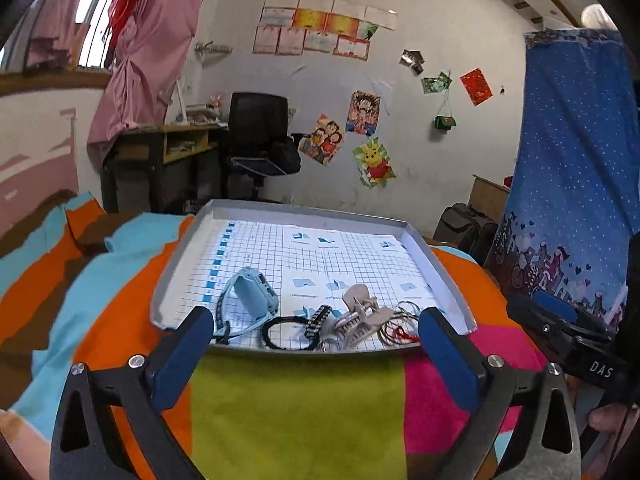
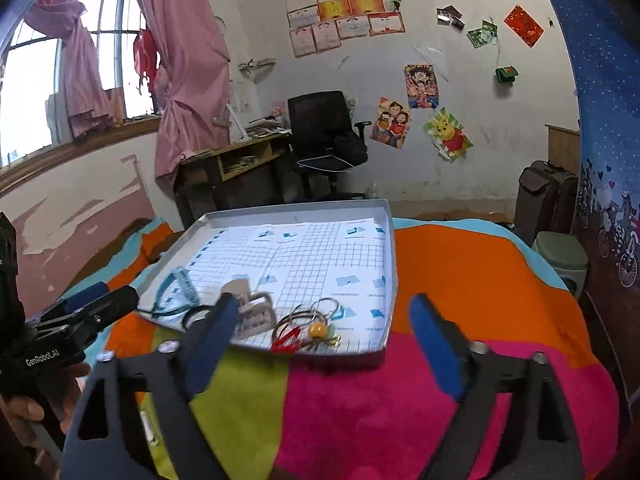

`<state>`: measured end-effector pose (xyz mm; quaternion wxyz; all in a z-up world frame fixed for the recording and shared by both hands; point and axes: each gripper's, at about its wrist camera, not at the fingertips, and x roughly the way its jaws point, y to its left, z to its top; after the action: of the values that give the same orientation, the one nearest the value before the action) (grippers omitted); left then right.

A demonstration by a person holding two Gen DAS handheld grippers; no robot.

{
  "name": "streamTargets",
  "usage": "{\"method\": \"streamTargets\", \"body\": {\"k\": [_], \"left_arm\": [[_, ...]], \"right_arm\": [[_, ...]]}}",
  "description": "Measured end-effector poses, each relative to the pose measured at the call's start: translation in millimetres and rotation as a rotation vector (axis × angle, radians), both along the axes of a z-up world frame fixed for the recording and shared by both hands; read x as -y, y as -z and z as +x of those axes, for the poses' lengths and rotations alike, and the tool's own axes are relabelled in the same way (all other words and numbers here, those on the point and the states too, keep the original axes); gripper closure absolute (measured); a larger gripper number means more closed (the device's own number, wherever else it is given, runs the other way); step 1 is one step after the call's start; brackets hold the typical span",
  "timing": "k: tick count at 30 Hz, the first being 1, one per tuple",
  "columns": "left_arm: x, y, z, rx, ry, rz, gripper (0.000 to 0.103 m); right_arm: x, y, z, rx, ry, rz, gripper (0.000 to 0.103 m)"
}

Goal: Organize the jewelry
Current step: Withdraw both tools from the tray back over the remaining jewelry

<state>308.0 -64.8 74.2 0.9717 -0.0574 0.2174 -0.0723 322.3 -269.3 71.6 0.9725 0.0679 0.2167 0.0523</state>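
The jewelry lies heaped at the near edge of a shallow grey tray [image 1: 182, 240] lined with grid-printed paper: a pale blue watch [image 1: 254, 294] on its strap at the left, a black cord bracelet [image 1: 282, 334] beside it, a beige claw hair clip [image 1: 360, 316] in the middle, and a bunch of thin wire bangles [image 1: 402, 318] with a red tassel [image 2: 286, 340] and a yellow bead [image 2: 318, 330] at the right. The pieces touch and overlap one another, so sorting looks barely begun. The left gripper [image 1: 316, 334] hangs just short of the tray's near rim with its jaws wide apart and nothing between them; the right gripper [image 2: 322, 320] does the same beside it, jaws spread and empty. The next move probably calls for picking one piece off the edge of the heap, likely the watch or the bangles, and carrying it to the bare far part of the tray without dragging its neighbours along. The tangle is the main hindrance: the clip rests against the bangles and the cord. The tray sits on a bed with a striped blanket [image 1: 296, 408]; an office chair [image 1: 258, 140], a desk [image 1: 176, 144] and a postered wall stand well behind.
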Motion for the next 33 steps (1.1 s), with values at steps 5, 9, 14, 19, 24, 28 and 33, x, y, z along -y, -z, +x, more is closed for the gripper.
{"method": "streamTargets", "body": {"k": [5,9,14,19,24,28,33], "left_arm": [[-6,-5,-31,0.01,-0.01,-0.008,0.0],[-17,-8,-63,0.033,-0.037,-0.033,0.0],[-20,-15,-101,0.067,-0.045,-0.015,0.0],[-23,-19,-140,0.097,-0.048,0.002,0.0],[-27,-17,-179,0.123,-0.062,0.014,0.0],[-32,-12,-207,0.132,-0.069,0.022,0.0],[-33,-2,-235,0.125,-0.057,0.051,0.0]], "right_arm": [[-1,-5,-32,0.026,-0.018,0.002,0.004],[-4,-10,-63,0.054,-0.021,0.0,0.003],[-12,-17,-101,0.085,-0.038,-0.008,0.003],[-20,-19,-143,0.102,-0.061,-0.002,0.001],[-26,-13,-181,0.1,-0.068,0.007,0.001],[-26,-5,-206,0.088,-0.076,0.019,0.001],[-31,8,-236,0.094,-0.069,-0.003,0.001]]}}
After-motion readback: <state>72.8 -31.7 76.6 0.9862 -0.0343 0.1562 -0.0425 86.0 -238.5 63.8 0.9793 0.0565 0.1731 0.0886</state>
